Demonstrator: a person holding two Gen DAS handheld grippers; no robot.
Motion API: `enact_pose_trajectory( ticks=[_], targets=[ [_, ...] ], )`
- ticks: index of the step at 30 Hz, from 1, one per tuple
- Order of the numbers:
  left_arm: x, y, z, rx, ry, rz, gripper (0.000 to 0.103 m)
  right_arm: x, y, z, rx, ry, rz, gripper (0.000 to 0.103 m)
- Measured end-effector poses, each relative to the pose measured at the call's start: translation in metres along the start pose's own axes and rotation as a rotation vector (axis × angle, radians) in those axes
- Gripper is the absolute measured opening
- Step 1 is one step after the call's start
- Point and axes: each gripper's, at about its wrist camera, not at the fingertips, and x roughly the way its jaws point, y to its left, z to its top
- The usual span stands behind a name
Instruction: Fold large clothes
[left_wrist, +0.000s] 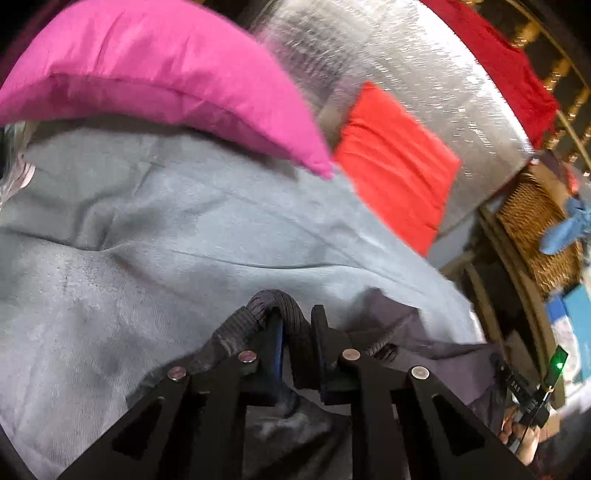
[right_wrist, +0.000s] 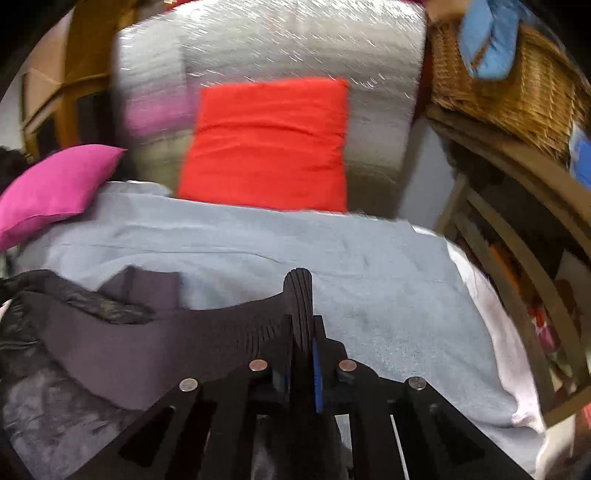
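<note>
A dark grey-purple garment (right_wrist: 122, 332) with ribbed hems lies over a light blue sheet (right_wrist: 369, 280) on a bed. My right gripper (right_wrist: 301, 325) is shut on a ribbed edge of the garment, which sticks up between the fingers. My left gripper (left_wrist: 295, 325) is shut on another ribbed dark edge of the garment (left_wrist: 424, 354), bunched between its fingers. The cloth stretches to the left from the right gripper. The other gripper shows at the lower right edge of the left wrist view.
A pink pillow (left_wrist: 166, 74) and a red pillow (left_wrist: 399, 166) lie at the head of the bed against a silvery quilted backrest (right_wrist: 295, 40). A wicker basket (right_wrist: 509, 85) with blue cloth stands on a wooden shelf (right_wrist: 517, 221) at the right.
</note>
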Motion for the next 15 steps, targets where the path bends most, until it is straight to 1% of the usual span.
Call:
enact_pose_trajectory(
  ticks=[1,2,3,5,6,8,9,10,11,12,13,14,15],
  targets=[
    [0.016,0.009,-0.002,-0.028,0.031,0.027,0.015,0.020,-0.006,-0.006,0.039,0.041,-0.006,0.009],
    [0.028,0.017,-0.005,-0.054,0.052,0.032,0.015,0.032,-0.008,-0.011,0.055,0.066,-0.016,0.009],
    [0.036,0.026,-0.008,-0.080,0.060,0.027,0.016,0.049,-0.010,-0.021,0.065,0.093,-0.037,0.009],
    [0.040,0.038,-0.011,-0.126,0.041,-0.005,0.016,0.066,-0.016,-0.033,0.111,0.124,-0.028,0.009],
    [0.039,0.039,-0.012,-0.129,0.033,-0.018,0.017,0.066,-0.023,-0.033,0.156,0.115,-0.011,0.009],
    [0.033,0.040,-0.013,-0.130,0.032,-0.038,0.018,0.060,-0.032,-0.030,0.205,0.087,0.034,0.016],
    [0.027,0.040,-0.014,-0.126,0.032,-0.048,0.024,0.054,-0.038,-0.029,0.232,0.076,0.087,0.027],
    [0.021,0.039,-0.015,-0.120,0.025,-0.051,0.028,0.048,-0.046,-0.029,0.278,0.078,0.143,0.047],
    [0.010,0.038,-0.016,-0.107,0.009,-0.053,0.041,0.042,-0.056,-0.031,0.332,0.083,0.175,0.063],
    [-0.004,0.036,-0.016,-0.089,-0.015,-0.035,0.061,0.033,-0.067,-0.033,0.397,0.074,0.188,0.076],
    [-0.014,0.032,-0.017,-0.074,-0.037,0.003,0.072,0.019,-0.082,-0.038,0.470,0.035,0.216,0.076],
    [-0.034,0.031,-0.019,-0.050,-0.084,0.059,0.081,0.011,-0.090,-0.040,0.513,0.009,0.237,0.076],
    [-0.046,0.029,-0.021,-0.034,-0.113,0.071,0.082,-0.004,-0.102,-0.044,0.557,-0.017,0.241,0.076]
  ],
)
